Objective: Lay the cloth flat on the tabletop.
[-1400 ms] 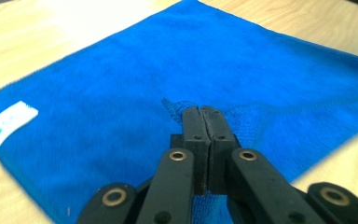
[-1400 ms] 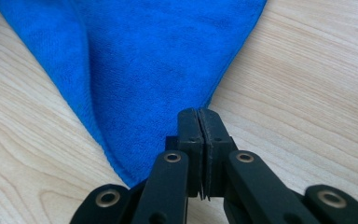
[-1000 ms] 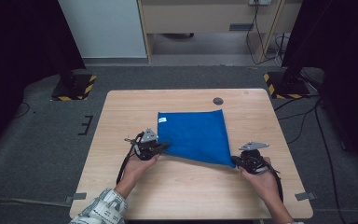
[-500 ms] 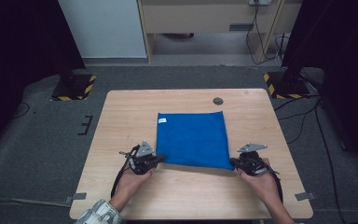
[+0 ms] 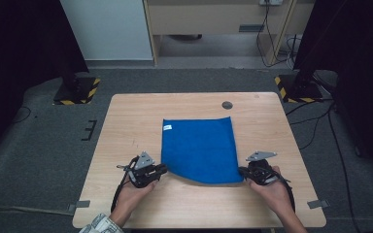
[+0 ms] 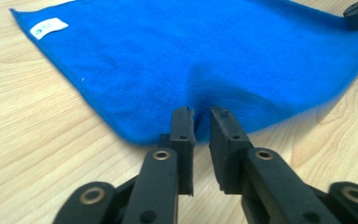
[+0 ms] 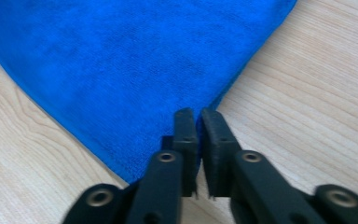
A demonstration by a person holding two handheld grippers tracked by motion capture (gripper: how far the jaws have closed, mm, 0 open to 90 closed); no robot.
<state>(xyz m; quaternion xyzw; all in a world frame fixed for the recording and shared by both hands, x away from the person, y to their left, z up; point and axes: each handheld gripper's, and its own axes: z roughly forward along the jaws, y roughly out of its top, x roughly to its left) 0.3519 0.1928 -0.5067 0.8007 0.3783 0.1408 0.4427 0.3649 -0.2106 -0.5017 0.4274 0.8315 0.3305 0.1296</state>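
Observation:
A blue towel (image 5: 199,148) lies spread flat on the wooden table (image 5: 136,116), with a small white label (image 5: 167,127) at its far left corner. My left gripper (image 5: 164,168) is at the towel's near left corner. Its jaws have just been opening and stand slightly apart (image 6: 200,114), with the bunched towel edge (image 6: 205,51) at their tips and nothing pinched. My right gripper (image 5: 242,172) is at the near right corner. Its jaws (image 7: 196,114) have also just been opening, leaving a thin gap over the towel's corner (image 7: 121,60).
A dark round cable hole (image 5: 227,105) sits in the table's far side beyond the towel. Bare wood surrounds the towel on all sides. Black stands with yellow-striped bases (image 5: 75,90) are on the floor past the far corners.
The left gripper drew the near left corner toward the person, and the towel went from skewed to lying square and flat. Both pairs of jaws have parted a little. The right hand stayed put.

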